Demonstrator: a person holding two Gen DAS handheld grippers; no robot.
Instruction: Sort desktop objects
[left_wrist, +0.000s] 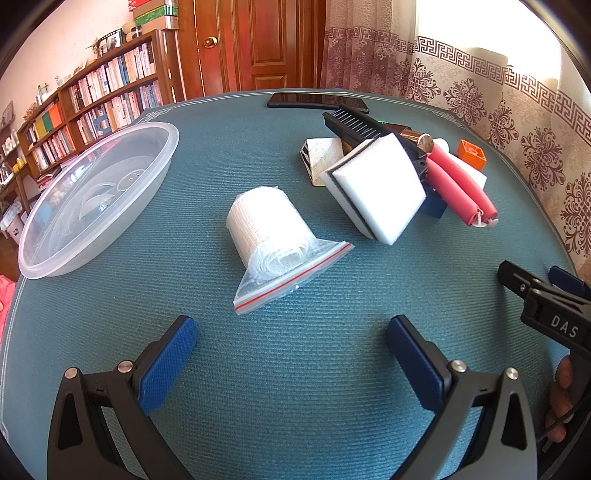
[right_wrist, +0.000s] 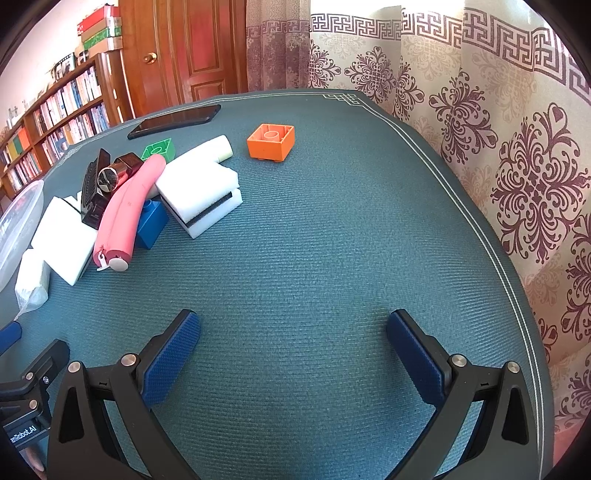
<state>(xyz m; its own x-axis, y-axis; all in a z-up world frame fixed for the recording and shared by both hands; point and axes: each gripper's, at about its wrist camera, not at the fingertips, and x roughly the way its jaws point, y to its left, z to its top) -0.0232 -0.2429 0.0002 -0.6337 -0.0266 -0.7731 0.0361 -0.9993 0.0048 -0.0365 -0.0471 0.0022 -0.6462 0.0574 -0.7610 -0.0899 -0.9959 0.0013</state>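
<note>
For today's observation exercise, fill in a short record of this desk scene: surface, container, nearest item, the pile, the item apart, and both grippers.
Surface: teal mat
Container: clear plastic tub, at the left
Nearest item: bagged gauze roll, lying alone
Pile: white sponge, pink tube, black comb, blue block
Apart: orange block, hollow side up
Left gripper: open, holding nothing
Right gripper: open, holding nothing

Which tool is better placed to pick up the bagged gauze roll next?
Left. The left tool is open with the gauze roll straight ahead between its fingers; from the right tool the roll sits far off to its left edge.
</note>
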